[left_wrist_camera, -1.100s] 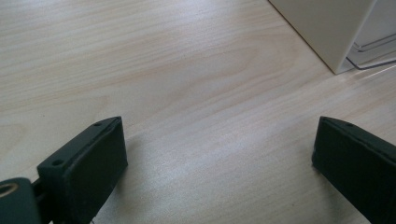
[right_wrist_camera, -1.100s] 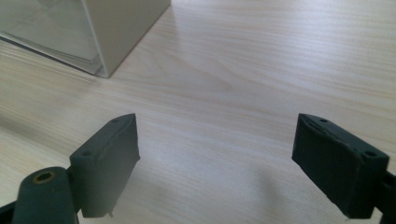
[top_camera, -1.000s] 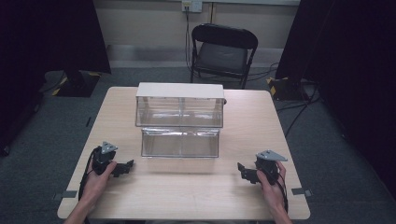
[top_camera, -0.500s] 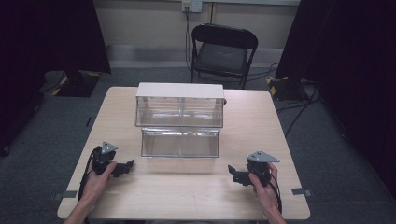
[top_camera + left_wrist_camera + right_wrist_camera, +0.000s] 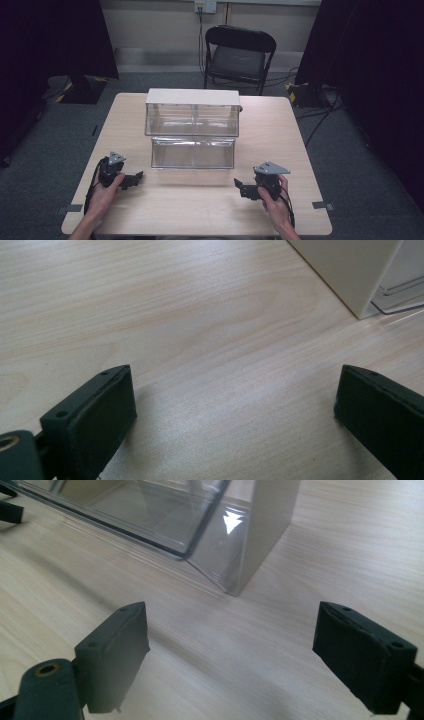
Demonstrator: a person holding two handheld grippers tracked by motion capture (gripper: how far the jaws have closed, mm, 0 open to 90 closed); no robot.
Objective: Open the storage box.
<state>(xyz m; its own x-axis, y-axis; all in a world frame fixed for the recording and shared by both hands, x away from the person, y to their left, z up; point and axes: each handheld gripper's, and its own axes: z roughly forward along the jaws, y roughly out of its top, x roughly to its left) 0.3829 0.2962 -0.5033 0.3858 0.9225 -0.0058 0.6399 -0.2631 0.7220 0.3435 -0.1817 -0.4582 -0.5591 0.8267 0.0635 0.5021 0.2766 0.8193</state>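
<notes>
Two grippers, left [image 5: 134,179] and right [image 5: 243,188], fingers wide apart, empty, near unlabelled clear bins [image 5: 192,132].

Your high view looks forward and down from above your side of the wooden table [image 5: 280,135], taking in the whole tabletop, the folding chair [image 5: 237,55] beyond its far edge and the grey floor around it. Your left gripper view sits low, close to the tabletop [image 5: 190,330], looking along its two black jaws toward a corner of the clear drawer unit [image 5: 360,270] at upper right. Your right gripper view is equally low and close, facing the drawer unit's [image 5: 210,525] near corner. All three views share the drawer unit [image 5: 192,132] and the wood surface around it.
</notes>
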